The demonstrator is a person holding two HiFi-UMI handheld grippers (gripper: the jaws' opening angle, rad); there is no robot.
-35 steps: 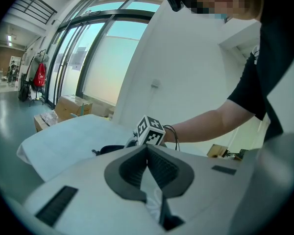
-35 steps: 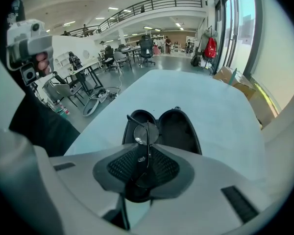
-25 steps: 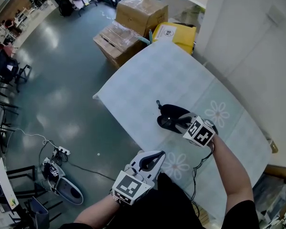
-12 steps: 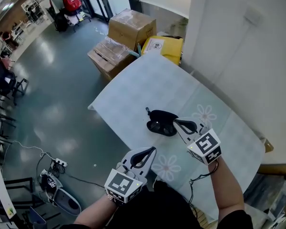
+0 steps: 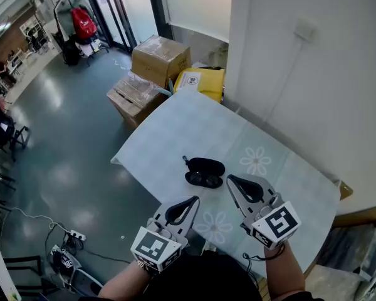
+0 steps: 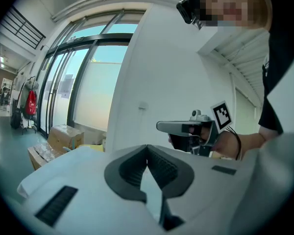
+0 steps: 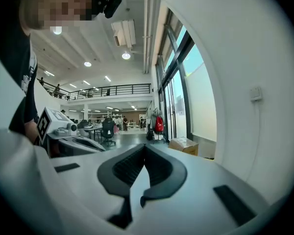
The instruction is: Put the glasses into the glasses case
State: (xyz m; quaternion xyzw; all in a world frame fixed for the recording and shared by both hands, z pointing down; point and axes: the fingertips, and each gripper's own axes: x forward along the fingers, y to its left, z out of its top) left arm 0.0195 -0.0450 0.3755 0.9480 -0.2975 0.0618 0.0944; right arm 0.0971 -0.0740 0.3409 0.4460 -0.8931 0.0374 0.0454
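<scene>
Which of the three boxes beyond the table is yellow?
The right-hand box, nearest the wall at the table's far end. The tall cardboard box and the flat cardboard box left of it are brown.

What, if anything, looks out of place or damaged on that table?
Nothing stands out. The black glasses case lies flat on the table, apparently open, with nothing spilled. The left gripper and right gripper hang clear of it, both shut and empty.

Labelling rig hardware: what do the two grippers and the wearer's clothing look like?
The left gripper and right gripper have pale grey bodies, dark ribbed jaw pads, each with a cube bearing black square markers. A thin black cord loops at the right wrist. The clothing is black.
</scene>
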